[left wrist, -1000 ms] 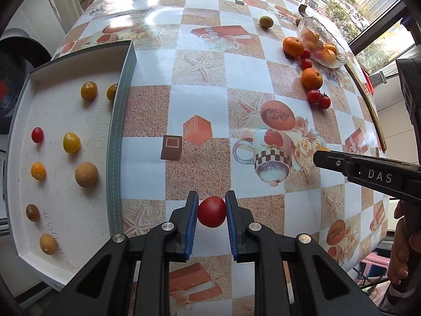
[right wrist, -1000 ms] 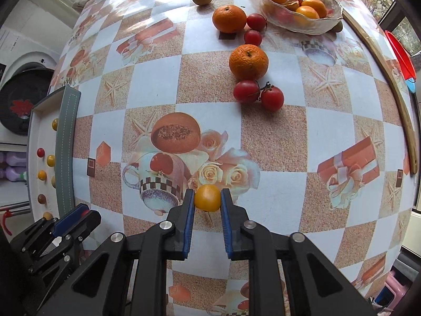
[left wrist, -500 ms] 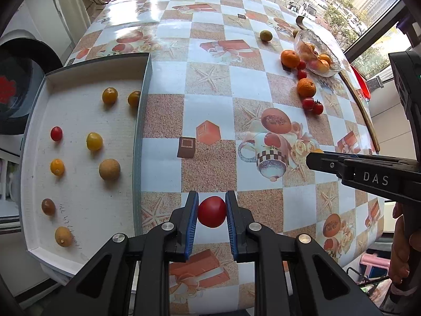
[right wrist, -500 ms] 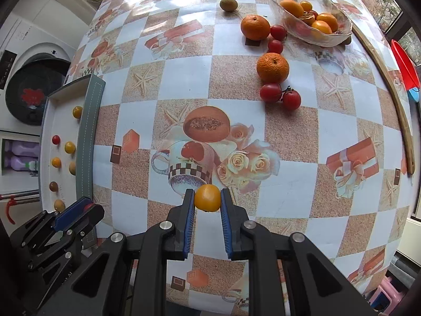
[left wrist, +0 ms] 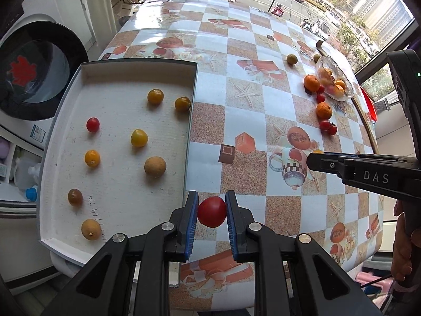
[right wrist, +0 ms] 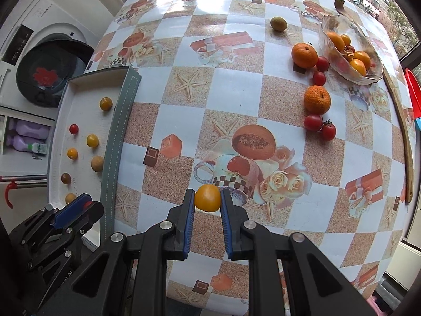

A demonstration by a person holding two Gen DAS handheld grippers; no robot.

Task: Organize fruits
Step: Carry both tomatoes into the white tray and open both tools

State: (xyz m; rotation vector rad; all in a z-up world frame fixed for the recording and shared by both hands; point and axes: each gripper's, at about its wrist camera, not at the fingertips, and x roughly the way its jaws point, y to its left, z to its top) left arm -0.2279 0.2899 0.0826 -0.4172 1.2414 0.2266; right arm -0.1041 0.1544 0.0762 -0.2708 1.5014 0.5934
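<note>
Between the blue pads of the left claw [left wrist: 211, 212], a round red cherry tomato [left wrist: 212, 211] sits clamped above the checked tabletop [left wrist: 252, 100], just beside the shallow white cardboard tray [left wrist: 115, 184]. The right claw [right wrist: 207, 202] is clamped on a small orange-yellow fruit [right wrist: 207, 201]. Squeezing harder could burst either; tilting could roll one free. Farther off, the clear glass bowl [right wrist: 350, 50] blurs its contents.
</note>
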